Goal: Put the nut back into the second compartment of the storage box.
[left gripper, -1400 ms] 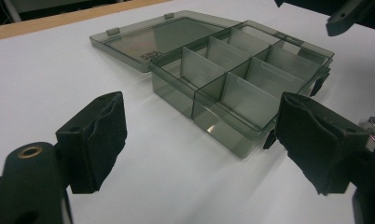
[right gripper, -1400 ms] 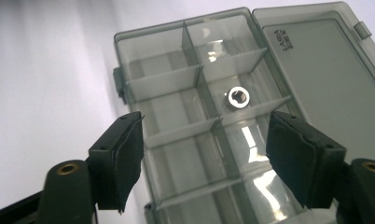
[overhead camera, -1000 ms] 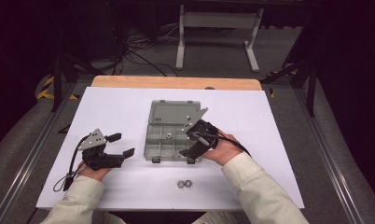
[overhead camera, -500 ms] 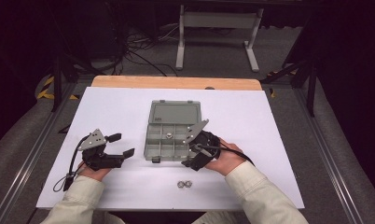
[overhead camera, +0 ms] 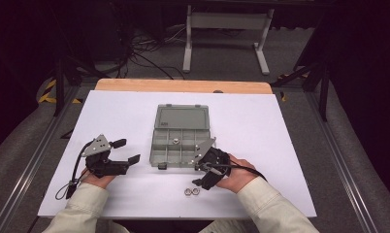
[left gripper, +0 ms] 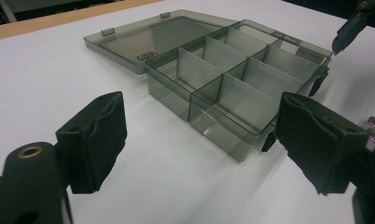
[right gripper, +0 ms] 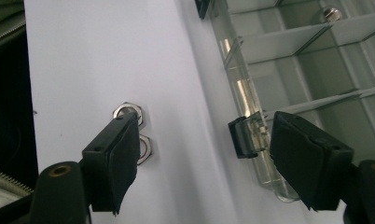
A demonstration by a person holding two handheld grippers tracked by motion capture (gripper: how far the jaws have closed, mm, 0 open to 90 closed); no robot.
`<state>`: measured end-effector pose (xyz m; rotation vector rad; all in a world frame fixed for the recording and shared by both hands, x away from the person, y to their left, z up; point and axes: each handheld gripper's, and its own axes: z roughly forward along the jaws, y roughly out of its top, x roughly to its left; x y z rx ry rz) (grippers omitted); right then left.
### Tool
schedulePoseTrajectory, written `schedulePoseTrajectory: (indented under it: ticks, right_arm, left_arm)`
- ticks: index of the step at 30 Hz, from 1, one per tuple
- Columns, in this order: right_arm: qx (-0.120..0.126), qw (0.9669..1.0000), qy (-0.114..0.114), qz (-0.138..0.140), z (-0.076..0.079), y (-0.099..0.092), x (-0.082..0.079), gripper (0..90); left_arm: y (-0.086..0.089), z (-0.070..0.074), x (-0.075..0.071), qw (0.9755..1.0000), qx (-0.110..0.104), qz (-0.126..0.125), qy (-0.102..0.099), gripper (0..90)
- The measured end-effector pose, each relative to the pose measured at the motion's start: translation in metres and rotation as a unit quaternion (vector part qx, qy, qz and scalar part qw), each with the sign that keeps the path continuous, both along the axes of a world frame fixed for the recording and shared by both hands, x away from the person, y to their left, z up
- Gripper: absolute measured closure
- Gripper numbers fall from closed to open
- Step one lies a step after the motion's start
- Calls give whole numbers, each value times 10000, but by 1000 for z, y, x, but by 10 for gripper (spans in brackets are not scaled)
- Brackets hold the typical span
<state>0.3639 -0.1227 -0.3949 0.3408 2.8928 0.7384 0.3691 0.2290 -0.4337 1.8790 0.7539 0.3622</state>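
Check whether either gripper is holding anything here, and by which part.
Nothing is held. The left gripper and the right gripper are both open; the two hex nuts lie loose on the table.

In the right gripper view, one pad of the right gripper partly covers two metal nuts on the bench. A small metal piece in the clear box is too blurred to identify. The box runs off the frame's right edge.

In the high view, the right hand hides part of its gripper.
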Motion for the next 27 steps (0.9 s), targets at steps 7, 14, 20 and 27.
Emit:
schedulePoseTrajectory:
  ticks: [7,14,20,27]
  right_arm:
    - [-202,9997,71,87,-10,2,-6,240]
    - [-253,9994,169,154,-17,2,-9,242]
    - [-256,9992,282,155,-24,2,-10,256]
    - [-265,9983,490,158,-30,3,-12,289]
  left_arm:
    - [0,0,0,10000,-7,6,8,174]
    - [0,0,0,10000,4,0,0,174]
    - [0,0,0,10000,0,8,-3,174]
    - [-1,0,0,10000,18,0,9,174]
